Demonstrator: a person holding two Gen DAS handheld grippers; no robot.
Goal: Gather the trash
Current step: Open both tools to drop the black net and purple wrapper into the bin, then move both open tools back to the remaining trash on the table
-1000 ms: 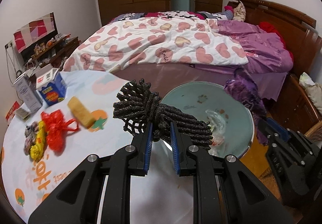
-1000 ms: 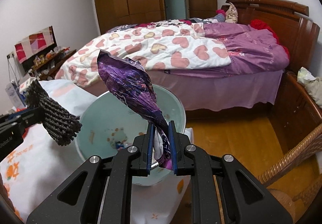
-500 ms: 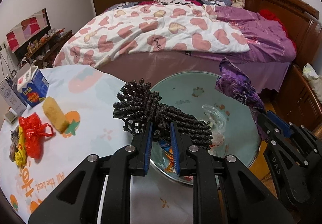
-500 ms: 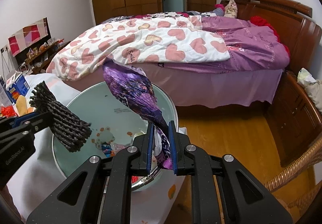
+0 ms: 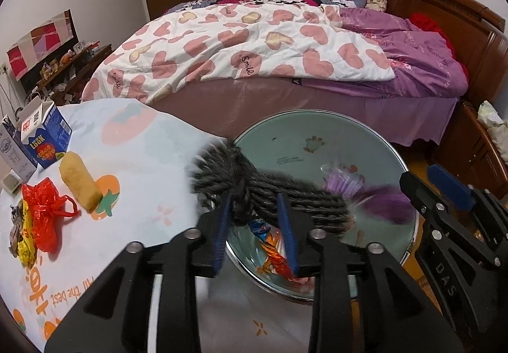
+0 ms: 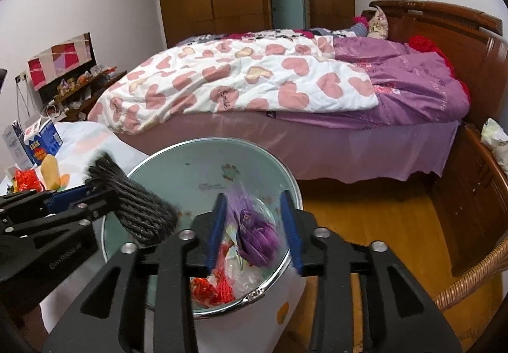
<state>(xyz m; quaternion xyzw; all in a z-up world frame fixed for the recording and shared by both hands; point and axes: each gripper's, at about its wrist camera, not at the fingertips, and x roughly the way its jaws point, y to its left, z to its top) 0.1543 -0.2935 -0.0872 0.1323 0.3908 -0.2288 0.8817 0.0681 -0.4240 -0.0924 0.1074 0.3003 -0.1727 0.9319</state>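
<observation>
A pale green trash bin [image 5: 320, 130] [image 6: 197, 159] stands beside the table, with wrappers inside. My left gripper [image 5: 255, 227] is open over its rim; a black foam net [image 5: 270, 194] [image 6: 139, 213] is blurred between the jaws, dropping free. My right gripper [image 6: 254, 226] is open above the bin; the purple wrapper [image 6: 257, 234] [image 5: 377, 197] lies loose in the bin below it. On the table lie a red plastic bag [image 5: 44, 213], a yellow bun [image 5: 77, 183] and a yellow wrapper [image 5: 27, 242].
A blue milk carton [image 5: 44, 137] and a white carton [image 5: 12, 149] stand at the table's far left. A bed [image 5: 270, 51] with a heart quilt is behind the bin. A wicker chair [image 6: 470, 276] is at the right on the wood floor.
Both grippers have opened. The purple wrapper has fallen from the right gripper into the bin. The black net has slipped loose in the left jaws.
</observation>
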